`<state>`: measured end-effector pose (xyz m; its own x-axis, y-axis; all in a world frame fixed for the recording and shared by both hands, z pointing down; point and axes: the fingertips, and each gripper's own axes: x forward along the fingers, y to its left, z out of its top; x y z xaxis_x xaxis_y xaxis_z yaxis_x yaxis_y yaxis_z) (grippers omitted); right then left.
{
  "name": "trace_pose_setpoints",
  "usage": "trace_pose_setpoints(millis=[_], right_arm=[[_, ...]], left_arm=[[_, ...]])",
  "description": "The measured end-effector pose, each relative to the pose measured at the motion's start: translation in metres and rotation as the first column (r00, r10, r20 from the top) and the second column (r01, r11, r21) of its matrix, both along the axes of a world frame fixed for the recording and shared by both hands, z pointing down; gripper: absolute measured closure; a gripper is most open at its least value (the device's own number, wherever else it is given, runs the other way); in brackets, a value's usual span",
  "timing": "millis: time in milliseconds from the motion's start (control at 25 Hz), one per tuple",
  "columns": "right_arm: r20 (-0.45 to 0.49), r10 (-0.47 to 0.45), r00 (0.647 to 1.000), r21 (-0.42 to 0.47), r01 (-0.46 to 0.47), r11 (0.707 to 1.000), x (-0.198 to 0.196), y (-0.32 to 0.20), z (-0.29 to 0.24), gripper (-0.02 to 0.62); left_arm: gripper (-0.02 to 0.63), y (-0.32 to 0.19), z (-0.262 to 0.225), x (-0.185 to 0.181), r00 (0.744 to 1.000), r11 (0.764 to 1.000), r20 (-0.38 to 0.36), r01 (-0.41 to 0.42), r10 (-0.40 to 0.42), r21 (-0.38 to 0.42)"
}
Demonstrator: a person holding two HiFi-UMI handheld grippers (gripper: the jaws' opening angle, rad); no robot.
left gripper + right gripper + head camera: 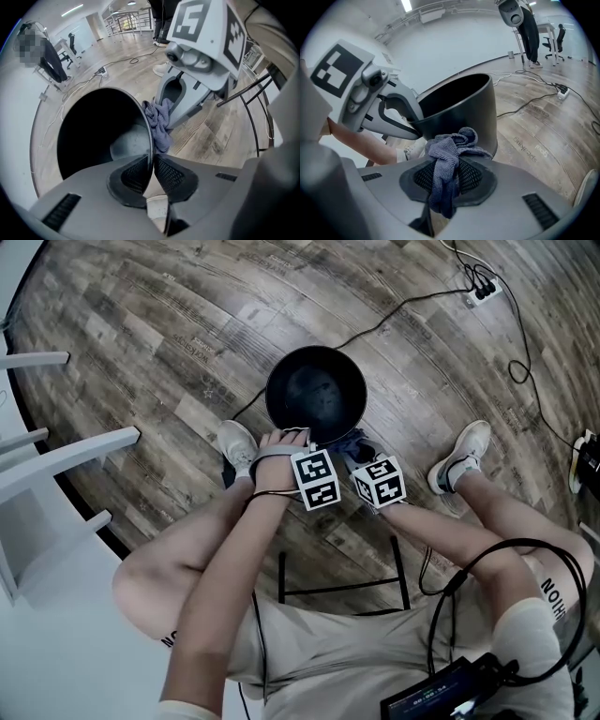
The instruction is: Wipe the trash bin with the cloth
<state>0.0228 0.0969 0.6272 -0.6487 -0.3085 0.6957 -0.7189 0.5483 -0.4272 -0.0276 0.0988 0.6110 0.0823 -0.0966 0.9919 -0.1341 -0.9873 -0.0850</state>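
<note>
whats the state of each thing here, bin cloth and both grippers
trash bin: upright on the floor, open top, no lid, near rim clamped
cloth: bunched up, pinched between jaws, hanging by the bin's outer wall near the rim
left hand-held gripper: shut on the trash bin's rim, one jaw inside and one outside
right hand-held gripper: shut on the cloth
</note>
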Motion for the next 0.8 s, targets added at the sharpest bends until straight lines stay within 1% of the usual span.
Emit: trace_pose_setpoints(millis=[200,360,560,720,800], right_arm=[[-0.051,0.016,0.999,-0.026,-0.017,1.000,0.013,-0.008,0.034,0.518],[-0.074,-0.001,0.997,-0.055,-0.003,0.998,0.014,-0.009,0.064,0.518],[-0.093,-0.026,0.995,-0.073,0.019,0.997,0.008,-0.006,0.096,0.518],[-0.091,-0.007,0.996,-0.113,-0.003,0.994,0.007,-0.006,0.116,0.518],[-0.096,-0.013,0.995,-0.127,0.001,0.992,0.005,-0.006,0.125,0.518]], left_arm=[[0.568,0.003,-0.001,0.011,1.000,1.000,-0.021,0.006,-0.006,-0.018],[0.569,0.002,-0.002,0.013,0.999,0.999,-0.019,0.028,-0.029,-0.031],[0.571,0.001,-0.002,0.014,0.999,0.998,-0.018,0.048,-0.049,-0.045],[0.574,0.000,-0.003,0.017,0.997,0.996,-0.022,0.071,-0.072,-0.061],[0.577,0.000,-0.003,0.017,0.997,0.995,-0.027,0.076,-0.078,-0.066]])
